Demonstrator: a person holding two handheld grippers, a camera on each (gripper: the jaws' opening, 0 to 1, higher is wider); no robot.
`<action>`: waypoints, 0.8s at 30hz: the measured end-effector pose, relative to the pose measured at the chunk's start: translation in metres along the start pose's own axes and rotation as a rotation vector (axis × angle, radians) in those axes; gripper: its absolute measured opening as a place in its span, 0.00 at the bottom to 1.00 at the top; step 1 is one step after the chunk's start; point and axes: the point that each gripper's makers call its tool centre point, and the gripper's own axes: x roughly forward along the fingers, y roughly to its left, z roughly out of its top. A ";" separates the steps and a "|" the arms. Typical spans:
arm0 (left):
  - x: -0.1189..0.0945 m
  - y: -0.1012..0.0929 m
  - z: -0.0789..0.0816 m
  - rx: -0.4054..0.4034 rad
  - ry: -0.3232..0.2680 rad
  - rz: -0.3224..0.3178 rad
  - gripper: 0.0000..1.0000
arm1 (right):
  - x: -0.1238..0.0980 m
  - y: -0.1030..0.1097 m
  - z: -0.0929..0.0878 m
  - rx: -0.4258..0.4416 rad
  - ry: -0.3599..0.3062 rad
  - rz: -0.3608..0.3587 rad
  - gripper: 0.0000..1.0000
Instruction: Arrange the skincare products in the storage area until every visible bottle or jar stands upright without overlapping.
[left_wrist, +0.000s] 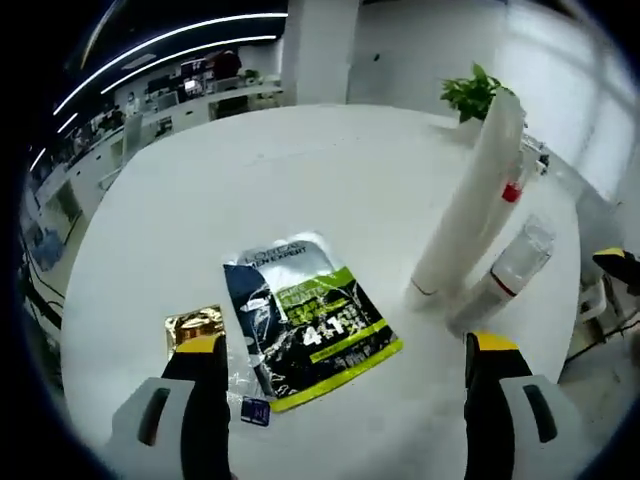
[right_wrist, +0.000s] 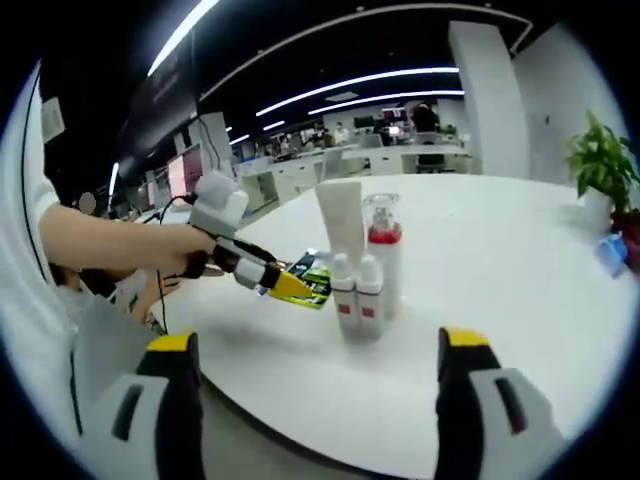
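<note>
The round white table (left_wrist: 300, 180) carries everything, and its pale top runs off toward a curved far edge in the left gripper view. At that far edge stands a small green potted plant (left_wrist: 472, 95); in the right gripper view the same plant sits near the table's right edge, with a small blue item (right_wrist: 610, 252) lying on the tabletop just beside it, too blurred to name. Beyond the table lies an open office with rows of desks (right_wrist: 300, 175) and monitors, a broad white pillar (left_wrist: 320, 50), and long strip lights (right_wrist: 370, 85) curving across a dark ceiling.
</note>
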 end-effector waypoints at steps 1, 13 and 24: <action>0.002 0.002 0.000 0.000 0.005 0.008 0.97 | 0.000 0.000 0.000 0.002 0.000 -0.002 0.99; 0.035 0.026 0.007 -0.069 0.024 0.109 0.97 | 0.001 -0.001 -0.001 0.016 0.013 -0.013 0.99; 0.064 0.037 0.008 -0.121 0.049 0.195 0.97 | 0.001 -0.004 -0.002 0.035 0.016 -0.025 0.99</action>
